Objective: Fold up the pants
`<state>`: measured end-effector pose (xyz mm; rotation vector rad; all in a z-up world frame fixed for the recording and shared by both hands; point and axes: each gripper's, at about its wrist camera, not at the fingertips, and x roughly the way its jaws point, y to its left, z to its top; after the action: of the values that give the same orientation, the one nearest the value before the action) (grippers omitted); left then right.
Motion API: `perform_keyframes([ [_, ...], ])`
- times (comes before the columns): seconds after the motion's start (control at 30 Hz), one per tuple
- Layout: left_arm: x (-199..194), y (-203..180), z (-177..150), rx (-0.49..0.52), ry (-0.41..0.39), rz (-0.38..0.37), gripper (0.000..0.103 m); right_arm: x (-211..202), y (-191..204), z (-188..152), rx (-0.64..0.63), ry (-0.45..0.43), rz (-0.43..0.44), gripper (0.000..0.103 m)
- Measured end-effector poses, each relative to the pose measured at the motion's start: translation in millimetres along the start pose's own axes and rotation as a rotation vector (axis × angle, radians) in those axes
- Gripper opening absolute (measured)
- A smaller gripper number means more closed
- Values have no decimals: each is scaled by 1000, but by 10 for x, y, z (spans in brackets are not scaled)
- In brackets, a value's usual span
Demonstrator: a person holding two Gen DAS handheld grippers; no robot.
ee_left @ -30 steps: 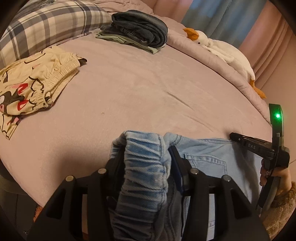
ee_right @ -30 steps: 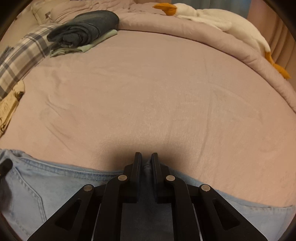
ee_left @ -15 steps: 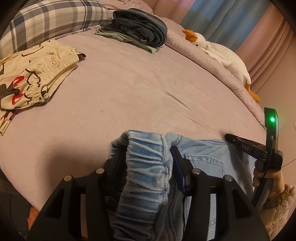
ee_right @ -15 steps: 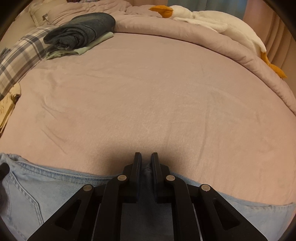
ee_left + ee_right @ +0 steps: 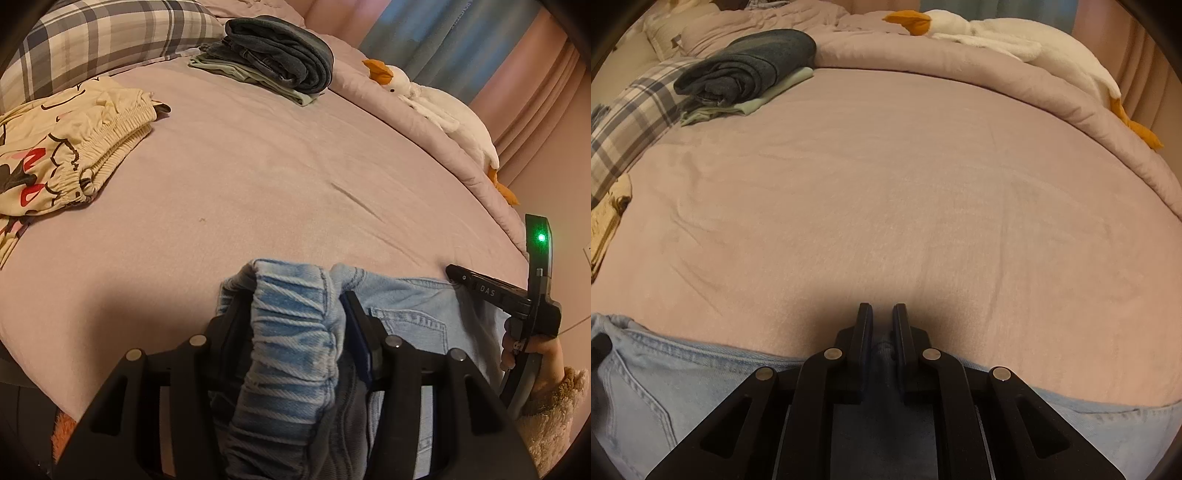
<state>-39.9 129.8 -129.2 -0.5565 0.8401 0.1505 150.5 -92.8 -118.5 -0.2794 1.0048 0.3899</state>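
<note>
Your left gripper (image 5: 295, 306) has its black fingers clamped on a thick gathered roll of the light-blue denim pants (image 5: 410, 314), the elastic waistband bunched between them at the near edge of the bed. Your right gripper (image 5: 882, 321) has its fingers drawn nearly together with a thin fold of the same denim pinched between them along the pants' far edge. In the left wrist view, the right gripper's black body with a green light shows at the right, held by a hand (image 5: 532, 350) in a fuzzy beige sleeve (image 5: 554, 410). The pants lie flat across the near edge, stitched back pocket up, their upper hem running left to right between your two tools. Beyond that hem the dusty-pink bedsheet (image 5: 886, 184) lies wide and bare, soft and lightly creased, giving open room ahead. At the left edge sits a folded cream pyjama garment with a cartoon print and shirred elastic (image 5: 62, 155). Farther back on the left lies a grey and white plaid pillow (image 5: 103, 37), and just beside it a stack of folded dark grey-blue clothing atop a pale green piece (image 5: 273, 62). Along the far right edge runs a rolled pink quilt (image 5: 997, 74), with a white plush goose with an orange beak (image 5: 997, 33) stretched on top.
</note>
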Motion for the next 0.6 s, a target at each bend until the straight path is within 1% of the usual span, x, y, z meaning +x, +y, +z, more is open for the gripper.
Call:
perform_keyframes([
  [0.37,5,0,7,1,0,2,52,9,-29,2,13,-2,22,8],
  [0.6,4,-3,5,0,1,2,53,8,-10,3,7,-3,16,8],
])
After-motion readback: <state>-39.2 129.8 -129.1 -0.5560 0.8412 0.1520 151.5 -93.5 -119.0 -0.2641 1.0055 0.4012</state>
